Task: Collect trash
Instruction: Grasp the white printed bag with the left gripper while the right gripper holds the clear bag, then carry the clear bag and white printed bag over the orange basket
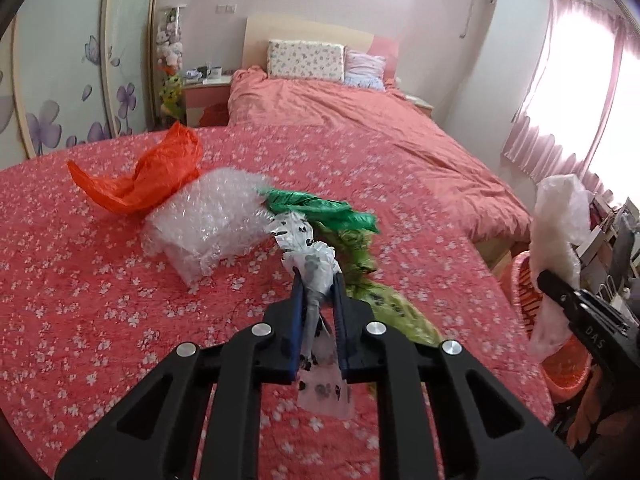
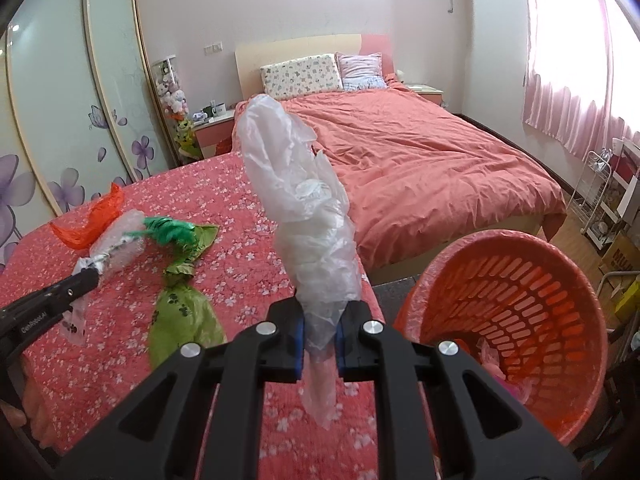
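Up close, the left gripper point(image 1: 316, 280) is clamped on a white printed plastic bag point(image 1: 306, 254) (dark blotches on it), raised just above the floral tablecloth point(image 1: 80, 280). Near it lie bubble wrap point(image 1: 208, 220), a green bag point(image 1: 324, 208) and, farther left, an orange bag point(image 1: 160, 168). The right gripper point(image 2: 320, 312) pinches a clear crumpled bag point(image 2: 304, 216) upright, left of the orange basket point(image 2: 516, 308), beside the table's right edge.

Black left claw point(image 1: 316, 280) with blue pads, silver screws, slotted arms, matching right claw point(image 2: 320, 312) lettered DAS
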Available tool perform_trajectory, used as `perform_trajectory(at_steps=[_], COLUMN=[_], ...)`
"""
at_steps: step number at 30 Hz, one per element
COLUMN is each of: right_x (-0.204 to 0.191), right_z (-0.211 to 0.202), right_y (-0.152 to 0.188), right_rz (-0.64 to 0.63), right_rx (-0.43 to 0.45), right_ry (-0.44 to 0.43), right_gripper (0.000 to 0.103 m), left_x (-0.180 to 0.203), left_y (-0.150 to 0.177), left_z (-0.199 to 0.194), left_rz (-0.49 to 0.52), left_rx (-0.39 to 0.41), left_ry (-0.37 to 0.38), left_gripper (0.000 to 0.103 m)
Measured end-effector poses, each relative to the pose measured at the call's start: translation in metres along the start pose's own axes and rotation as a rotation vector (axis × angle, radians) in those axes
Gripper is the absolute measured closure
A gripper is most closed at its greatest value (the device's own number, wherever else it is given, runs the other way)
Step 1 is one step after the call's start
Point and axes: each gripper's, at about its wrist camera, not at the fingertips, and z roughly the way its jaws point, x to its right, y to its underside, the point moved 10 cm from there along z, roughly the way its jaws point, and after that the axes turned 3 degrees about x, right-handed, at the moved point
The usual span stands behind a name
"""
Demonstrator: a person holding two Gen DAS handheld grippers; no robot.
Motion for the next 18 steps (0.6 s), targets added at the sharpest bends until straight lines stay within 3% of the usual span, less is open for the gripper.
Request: perform_trajectory(at_steps=[9,18], right_x=[0.015,0.058], right_z=[-0.036,-0.058], right_y=[-0.001,0.007], right_rz=[0.013,0.055], right_rx=[0.039,0.054], right_ry=[0.015,0.062], right_gripper=[0.090,0.090], left_x=[0.039,0.098], left_y=[-0.012,-0.012], left_z=[-0.036,-0.040], left_rz=[0.042,0.102], left_rx=[0.063,0.076], left_ry=[0.073,0.162], left_gripper=[0.089,0.089])
